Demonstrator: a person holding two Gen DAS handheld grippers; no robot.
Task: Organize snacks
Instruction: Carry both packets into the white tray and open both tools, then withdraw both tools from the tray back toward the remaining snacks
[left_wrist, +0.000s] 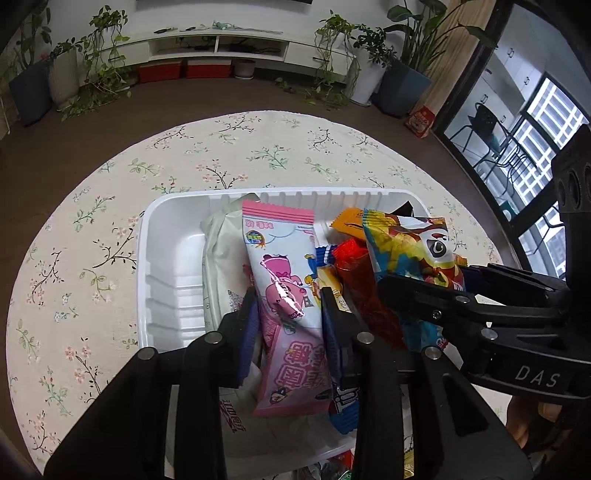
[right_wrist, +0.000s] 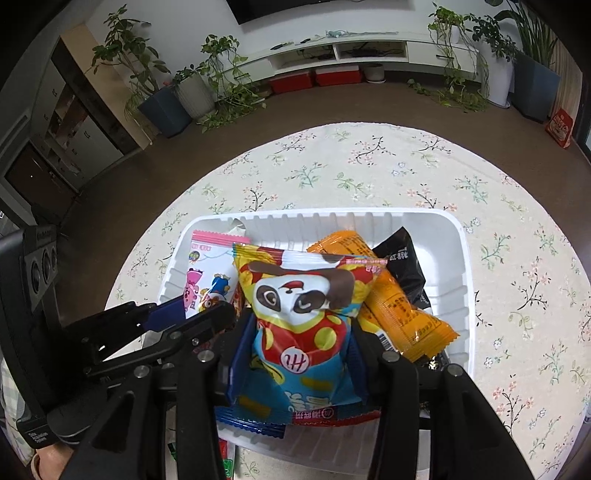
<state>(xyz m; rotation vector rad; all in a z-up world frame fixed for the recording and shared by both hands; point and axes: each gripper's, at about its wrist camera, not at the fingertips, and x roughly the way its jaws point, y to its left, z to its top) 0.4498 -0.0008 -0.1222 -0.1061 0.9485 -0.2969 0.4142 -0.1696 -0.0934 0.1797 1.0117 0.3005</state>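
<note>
A white plastic tray (left_wrist: 162, 258) sits on the round floral table and holds several snack packets. My left gripper (left_wrist: 290, 295) is shut on a pink packet with a pig cartoon (left_wrist: 284, 291), held over the tray. My right gripper (right_wrist: 299, 325) is shut on a yellow, red and blue panda packet (right_wrist: 303, 302), also over the tray (right_wrist: 447, 258). In the right wrist view an orange packet (right_wrist: 391, 299) and a black packet (right_wrist: 402, 258) lie in the tray to the right. In the left wrist view a pale green packet (left_wrist: 221, 258) lies to the left and a red packet (left_wrist: 358, 280) to the right.
The floral tablecloth (left_wrist: 258, 147) stretches beyond the tray on all sides. The two grippers are close side by side; the right one shows in the left wrist view (left_wrist: 417, 291), the left one in the right wrist view (right_wrist: 192, 314). More packets lie below the tray's near edge.
</note>
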